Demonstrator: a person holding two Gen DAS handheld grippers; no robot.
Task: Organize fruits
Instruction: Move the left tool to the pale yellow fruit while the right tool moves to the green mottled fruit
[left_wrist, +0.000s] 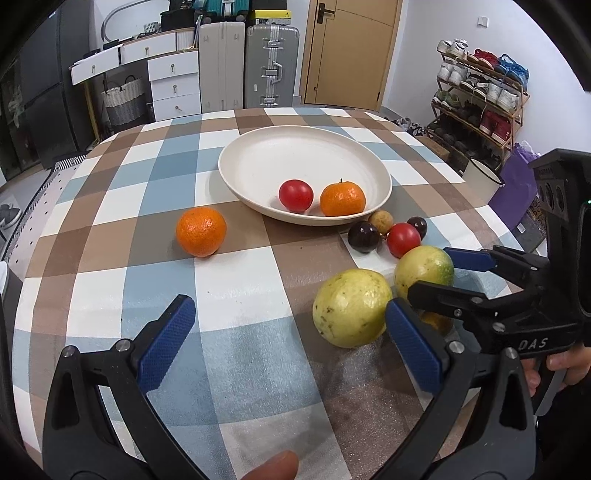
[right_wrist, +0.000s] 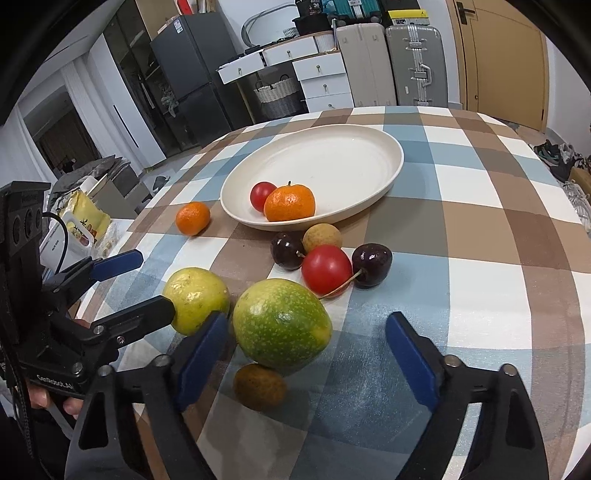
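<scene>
A green-yellow passion fruit (right_wrist: 282, 325) lies between the fingers of my right gripper (right_wrist: 306, 354). It sits close to the left pad (right_wrist: 201, 354), while the right pad stands well clear, so the jaws are open. In the left wrist view the right gripper (left_wrist: 430, 272) straddles the same fruit (left_wrist: 424, 267). My left gripper (left_wrist: 291, 347) is open over bare cloth, with a yellow passion fruit (left_wrist: 351, 308) just beyond its right fingertip. A cream plate (left_wrist: 258, 162) holds a red tomato (left_wrist: 295, 195) and a mandarin (left_wrist: 342, 201).
A second mandarin (left_wrist: 200, 230) lies left of the plate. Two dark cherries (right_wrist: 371, 264), a red tomato (right_wrist: 326, 267) and a longan (right_wrist: 321, 236) cluster near the plate's front rim. A small brown fruit (right_wrist: 258, 384) lies just below the green one. The checked tablecloth (left_wrist: 110, 206) covers the round table.
</scene>
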